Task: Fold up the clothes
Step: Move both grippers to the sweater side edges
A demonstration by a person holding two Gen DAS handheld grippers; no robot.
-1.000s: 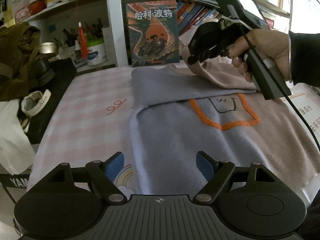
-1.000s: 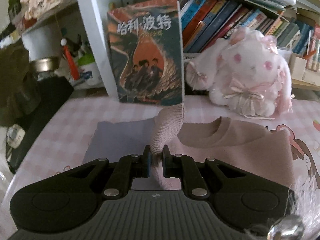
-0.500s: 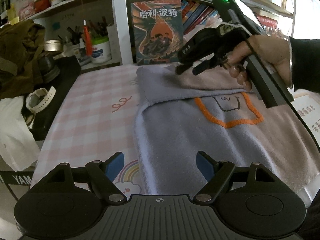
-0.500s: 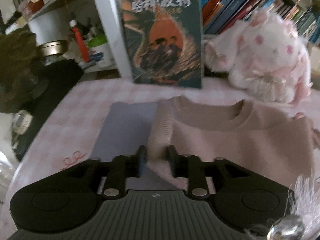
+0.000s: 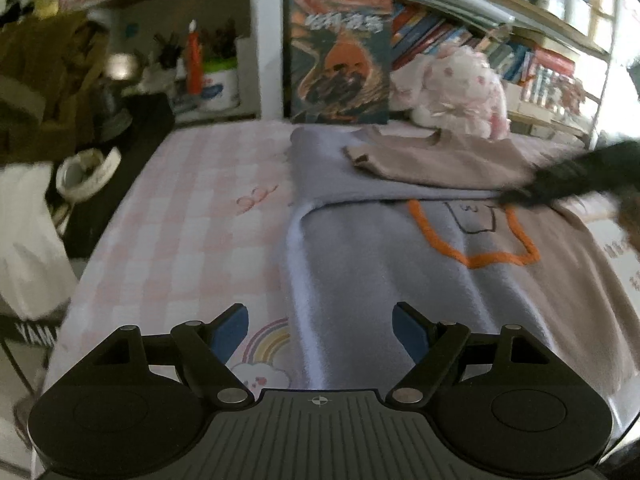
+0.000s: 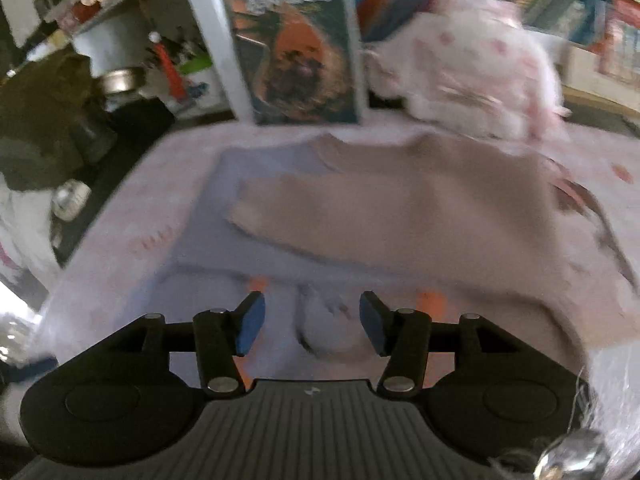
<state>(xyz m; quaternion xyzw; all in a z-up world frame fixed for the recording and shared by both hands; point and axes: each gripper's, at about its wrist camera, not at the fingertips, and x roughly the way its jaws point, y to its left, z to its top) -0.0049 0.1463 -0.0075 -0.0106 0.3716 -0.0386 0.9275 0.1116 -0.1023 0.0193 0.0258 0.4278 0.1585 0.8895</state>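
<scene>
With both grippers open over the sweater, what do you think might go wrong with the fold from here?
1. The folded pink sleeve lies loose across the sweater; with the right gripper open, a careless sweep could drag it out of place.
2. A raised ridge runs along the sweater's left edge near the left gripper; folding over it may trap a crease.
3. The plush toy and book stand close behind and could be knocked.

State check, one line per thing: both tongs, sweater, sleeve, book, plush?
Left tongs: open, empty, over the sweater's hem.
Right tongs: open, empty.
Sweater: flat on the table, partly folded.
Pink sleeve: folded across the chest, lying free.
Book: upright against the shelf.
Plush rabbit: beside the book.
</scene>
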